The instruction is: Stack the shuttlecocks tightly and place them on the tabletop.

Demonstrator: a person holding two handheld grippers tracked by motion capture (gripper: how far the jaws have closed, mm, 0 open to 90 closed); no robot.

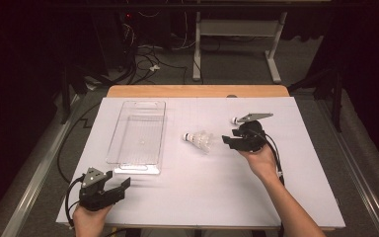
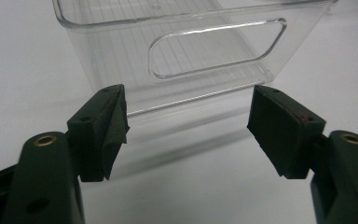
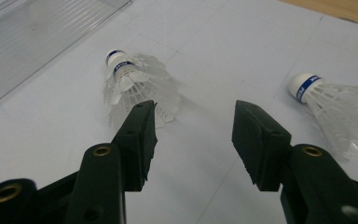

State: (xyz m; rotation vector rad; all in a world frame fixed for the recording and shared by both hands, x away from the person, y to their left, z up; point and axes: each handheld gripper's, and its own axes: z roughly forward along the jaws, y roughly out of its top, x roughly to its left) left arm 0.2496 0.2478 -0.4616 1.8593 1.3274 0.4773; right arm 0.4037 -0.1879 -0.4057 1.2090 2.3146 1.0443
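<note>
Fingers of both grippers gape empty; right gripper [image 1: 230, 140] hides most of the far shuttlecock [image 1: 234, 120] from above.

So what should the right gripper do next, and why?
Probably slide the right gripper a little toward the nearer shuttlecock until it sits between the jaws. The jaws stand open with nothing between them, and that shuttlecock lies just beyond one jaw tip, off to its side, so closing now would likely miss it.

White sheet [image 1: 202, 187] over a wooden table [image 1: 197, 91], cables [image 1: 148, 61] on grey floor, metal frame legs [image 1: 274, 59] behind
</note>
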